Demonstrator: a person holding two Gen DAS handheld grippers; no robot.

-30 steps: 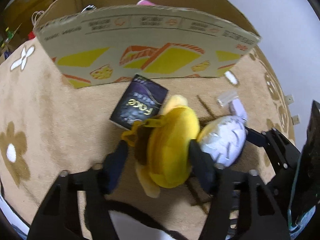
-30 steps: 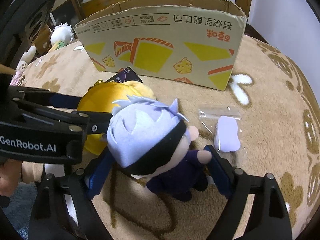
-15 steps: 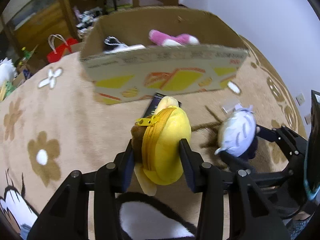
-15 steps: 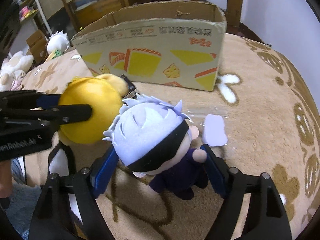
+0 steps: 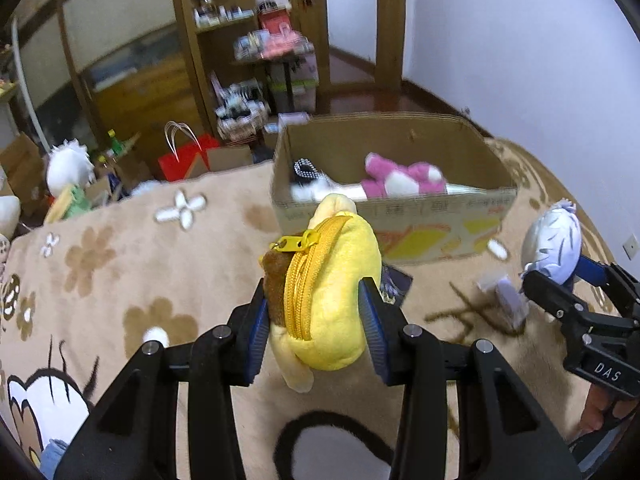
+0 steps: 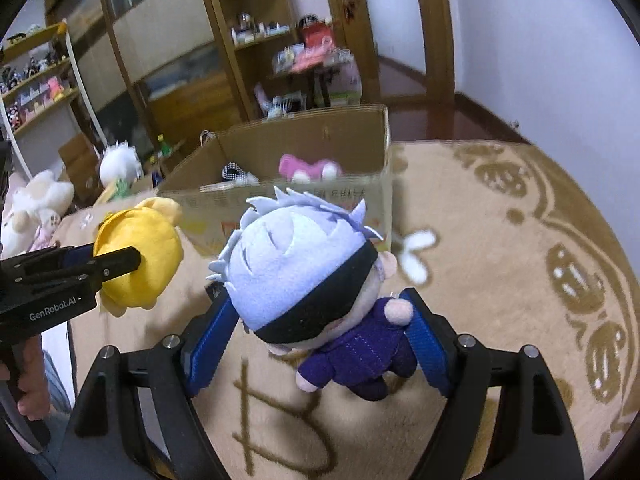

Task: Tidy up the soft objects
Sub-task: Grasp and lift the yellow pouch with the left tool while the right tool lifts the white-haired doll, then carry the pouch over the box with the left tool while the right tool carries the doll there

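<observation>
Beige rug (image 5: pixel 120 264) under zippered yellow plush (image 5: pixel 328 300)

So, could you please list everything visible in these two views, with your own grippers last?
Zip pouch plush: 1, yellow, clamped in left gripper.
Doll: 1, white-haired, purple suit, clamped in right gripper.
Cardboard box: 1, brown, open, on blanket ahead.
Pink plush: 1, inside box.
Dark packet: 1, on blanket behind pouch.
Clear bag: 1, lilac contents, on blanket.
Blanket: 1, tan, flower pattern.
Left gripper: black, blue pads.
Right gripper: same.
</observation>
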